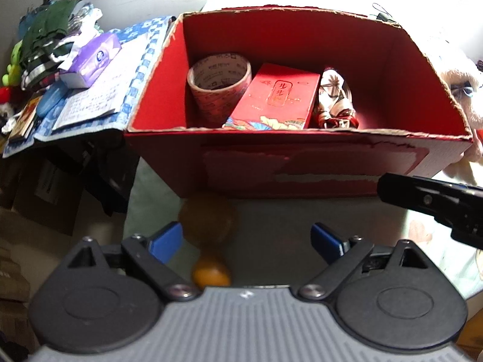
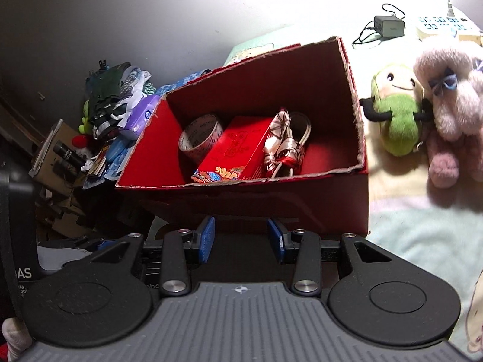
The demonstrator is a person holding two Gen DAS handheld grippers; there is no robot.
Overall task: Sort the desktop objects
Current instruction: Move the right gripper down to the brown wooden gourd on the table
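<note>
Left gripper fingers spread wide, gripping nothing, blurred amber gourd-shaped object just beside. Right gripper fingers apart, empty, before red box.

A pale, cloth-covered table carries a red cardboard box. Just right of the box lie a green plush toy and a pink plush toy, touching each other. Farther back sit a dark charger and a power strip.

Mid-frame, an open red box holds a tilted tape roll, a leaning red packet and a ribbon bundle.
</note>
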